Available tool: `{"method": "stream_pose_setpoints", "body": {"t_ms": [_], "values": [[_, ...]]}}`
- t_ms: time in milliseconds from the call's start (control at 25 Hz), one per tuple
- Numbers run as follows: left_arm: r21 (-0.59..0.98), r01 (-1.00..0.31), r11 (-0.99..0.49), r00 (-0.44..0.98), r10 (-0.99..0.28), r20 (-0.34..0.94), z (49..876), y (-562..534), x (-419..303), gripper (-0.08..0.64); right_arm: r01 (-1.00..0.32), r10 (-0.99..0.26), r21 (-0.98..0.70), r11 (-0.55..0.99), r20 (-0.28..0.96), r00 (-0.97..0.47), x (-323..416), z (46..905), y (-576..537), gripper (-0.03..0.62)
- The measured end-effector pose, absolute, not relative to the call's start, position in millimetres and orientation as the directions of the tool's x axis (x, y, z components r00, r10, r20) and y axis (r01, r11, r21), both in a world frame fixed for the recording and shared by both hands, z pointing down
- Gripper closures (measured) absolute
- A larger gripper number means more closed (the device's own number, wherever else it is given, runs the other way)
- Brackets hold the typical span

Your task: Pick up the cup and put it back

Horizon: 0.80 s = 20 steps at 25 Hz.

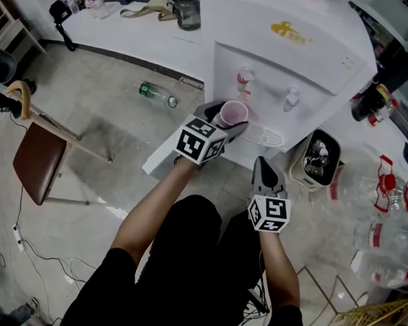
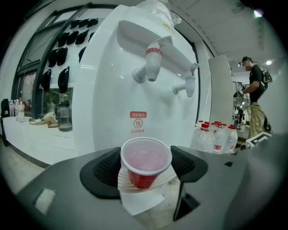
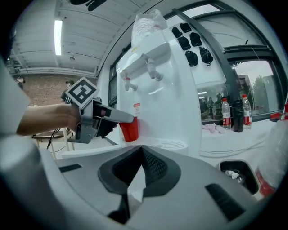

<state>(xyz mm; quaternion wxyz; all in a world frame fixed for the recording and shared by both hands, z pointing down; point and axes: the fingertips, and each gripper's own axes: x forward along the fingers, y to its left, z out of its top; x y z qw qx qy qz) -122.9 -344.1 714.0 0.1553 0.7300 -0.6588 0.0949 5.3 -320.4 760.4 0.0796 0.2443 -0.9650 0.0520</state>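
A red plastic cup (image 1: 232, 114) with a white rim sits between the jaws of my left gripper (image 1: 225, 124), which is shut on it. The cup (image 2: 145, 161) is upright over the ribbed drip tray (image 1: 265, 136) of a white water dispenser (image 1: 286, 54), just in front of and below the red tap (image 2: 153, 63). In the right gripper view the cup (image 3: 129, 129) hangs at the tray's left end. My right gripper (image 1: 262, 164) is lower and to the right, short of the dispenser, with its jaws shut (image 3: 138, 166) on nothing.
A small bin (image 1: 321, 159) with rubbish stands right of the dispenser. Large water bottles (image 1: 386, 232) lie at the right. A brown chair (image 1: 39, 159) and a loose bottle (image 1: 156, 92) are on the floor at left. A person (image 2: 254, 90) stands far off.
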Motion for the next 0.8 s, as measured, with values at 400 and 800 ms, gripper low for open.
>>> {"method": "stream_pose_setpoints", "body": {"t_ms": [400, 800], "values": [[0.090, -0.994, -0.057, 0.084, -0.942, 0.324, 713.6, -351.0, -124.3, 0.213, -0.477, -0.458, -0.075, 0.876, 0.183, -0.870, 6.2, 764.4, -317.2, 0.598], [0.096, -0.995, -0.032, 0.060, -0.952, 0.300, 712.8, -350.2, -123.3, 0.213, -0.477, -0.459, -0.072, 0.876, 0.180, -0.870, 11.0, 761.6, -312.7, 0.598]]}}
